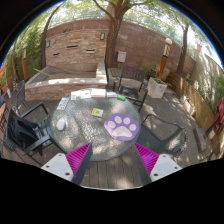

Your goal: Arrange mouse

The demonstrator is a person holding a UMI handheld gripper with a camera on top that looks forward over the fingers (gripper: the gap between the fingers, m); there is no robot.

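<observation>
A round glass-topped table [85, 135] stands ahead of me on a wooden deck. A purple mouse pad with a white paw print [122, 126] lies on it, beyond my fingers. A small pale object that may be the mouse [61, 124] sits at the table's left side, too small to tell for certain. A small green item [97, 113] lies left of the pad. My gripper [112, 160] is open and empty, held back from the table's near edge, with its magenta pads [76, 158] showing on both sides.
Dark metal chairs stand around the table, at the left [30, 128], the right [165, 130] and behind [130, 86]. A brick wall [90, 45], a tree trunk [116, 35] and a raised planter [65, 78] lie beyond. Deck boards [112, 172] lie below my fingers.
</observation>
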